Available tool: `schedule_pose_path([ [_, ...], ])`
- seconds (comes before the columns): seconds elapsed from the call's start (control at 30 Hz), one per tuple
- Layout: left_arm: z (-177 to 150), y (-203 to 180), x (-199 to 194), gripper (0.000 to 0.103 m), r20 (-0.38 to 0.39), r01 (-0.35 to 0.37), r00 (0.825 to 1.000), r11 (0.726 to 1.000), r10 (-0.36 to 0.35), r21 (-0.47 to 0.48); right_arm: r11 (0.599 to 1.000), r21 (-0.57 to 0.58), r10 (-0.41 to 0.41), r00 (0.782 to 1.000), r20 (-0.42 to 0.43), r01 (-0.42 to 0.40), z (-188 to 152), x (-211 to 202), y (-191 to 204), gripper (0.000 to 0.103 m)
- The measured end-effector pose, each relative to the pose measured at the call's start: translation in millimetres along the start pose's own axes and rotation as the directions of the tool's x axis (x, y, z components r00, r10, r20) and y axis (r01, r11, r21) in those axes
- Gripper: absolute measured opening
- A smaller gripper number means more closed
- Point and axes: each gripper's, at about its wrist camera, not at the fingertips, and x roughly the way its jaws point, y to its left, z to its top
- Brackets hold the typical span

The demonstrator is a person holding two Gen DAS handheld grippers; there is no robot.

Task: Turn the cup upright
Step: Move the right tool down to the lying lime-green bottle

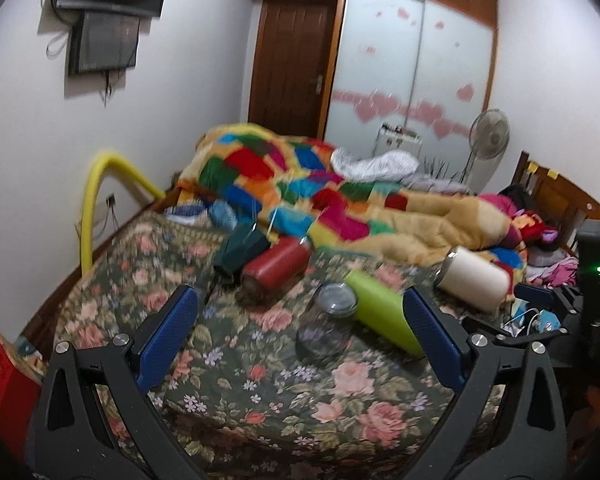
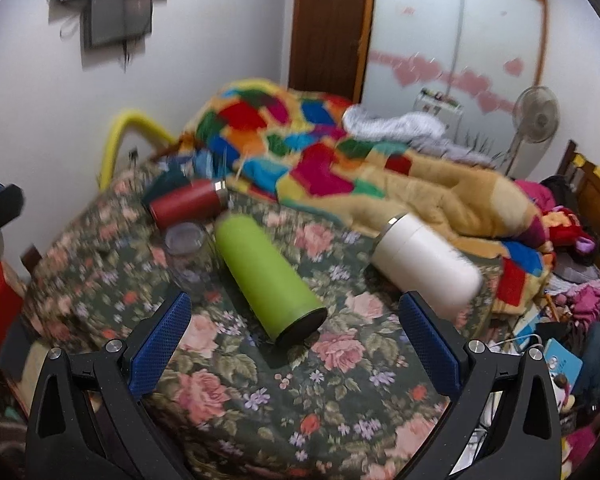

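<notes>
Both claws are spread wide with nothing between their blue textured pads: the left gripper [image 1: 300, 312] fills the bottom of the left wrist view, and the right gripper [image 2: 296, 316] fills the bottom of the right wrist view, each hovering above the dark floral bedspread [image 2: 260, 392]. At the far left of the right wrist view a curved yellow foam-covered rail [image 2: 120, 136] rises beside the white wall. Next comes a dark teal cup [image 1: 242, 246] lying on its side, left of centre in the left wrist view and touching a red cylindrical flask with a steel rim [image 2: 186, 202], which also lies on its side in the upper left of the bedspread. Just below the flask stands a clear glass jar [image 2: 186, 248], upright, with a lime green cylindrical tumbler [image 2: 268, 276] just beside it. That tumbler lies on its side in the centre of the right wrist view, its dark end turned toward the lower right. Farther right, a white cylindrical cup with a steel rim [image 2: 424, 262] lies tipped over, resting against the edge of a rumpled multicoloured patchwork quilt [image 2: 324, 148] that covers the upper middle. A standing white fan [image 2: 536, 116] sits at the upper right.
</notes>
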Motion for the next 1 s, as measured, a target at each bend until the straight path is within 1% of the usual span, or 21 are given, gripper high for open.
schedule_pose_path([
  [0.13,-9.0,5.8,27.8,0.103,-0.061,-0.019,0.998,1.0,0.018,-0.015,0.998,-0.064,0.007,0.997,-0.082,-0.012,2.0,41.5,4.8,0.103],
  [0.27,-18.1,7.0,47.8,0.103,-0.096,-0.04,0.995,0.999,0.039,-0.008,0.993,-0.11,0.023,0.988,-0.15,-0.04,6.4,77.2,6.5,0.102],
  [0.4,-21.9,5.0,60.3,0.103,-0.122,-0.045,0.991,0.999,0.045,0.0,0.986,-0.149,0.042,0.975,-0.22,-0.076,11.4,109.3,7.2,0.101],
  [0.47,-23.3,3.2,67.4,0.103,-0.132,-0.042,0.99,0.999,0.042,0.003,0.983,-0.159,0.054,0.968,-0.245,-0.096,13.6,119.9,8.8,0.097],
  [0.6,-24.7,-3.8,75.0,0.103,-0.137,-0.039,0.99,0.999,0.041,0.023,0.971,-0.174,0.103,0.947,-0.305,-0.162,16.2,137.6,13.5,0.094],
  [0.67,-24.6,-7.1,77.1,0.103,-0.136,-0.035,0.99,0.999,0.039,0.033,0.966,-0.181,0.117,0.935,-0.334,-0.185,17.4,146.0,16.9,0.084],
  [0.7,-24.6,-9.0,77.8,0.103,-0.135,-0.033,0.99,0.999,0.038,0.038,0.961,-0.188,0.124,0.928,-0.352,-0.2,17.8,150.9,19.1,0.082],
  [0.77,-25.3,-12.7,77.9,0.103,-0.129,-0.036,0.991,0.998,0.043,0.055,0.955,-0.201,0.129,0.915,-0.382,-0.218,17.9,160.5,22.3,0.074],
  [0.8,-25.9,-15.1,77.8,0.103,-0.126,-0.04,0.991,0.997,0.048,0.066,0.952,-0.2,0.137,0.908,-0.396,-0.231,17.2,163.4,23.0,0.072],
  [0.87,-27.4,-19.7,76.6,0.103,-0.12,-0.045,0.991,0.995,0.055,0.089,0.948,-0.209,0.141,0.907,-0.397,-0.239,19.6,164.9,24.2,0.071],
  [1.0,-29.3,-26.0,75.4,0.103,-0.122,-0.029,0.992,0.994,0.042,0.105,0.939,-0.226,0.145,0.895,-0.421,-0.258,20.9,167.9,26.5,0.069],
])
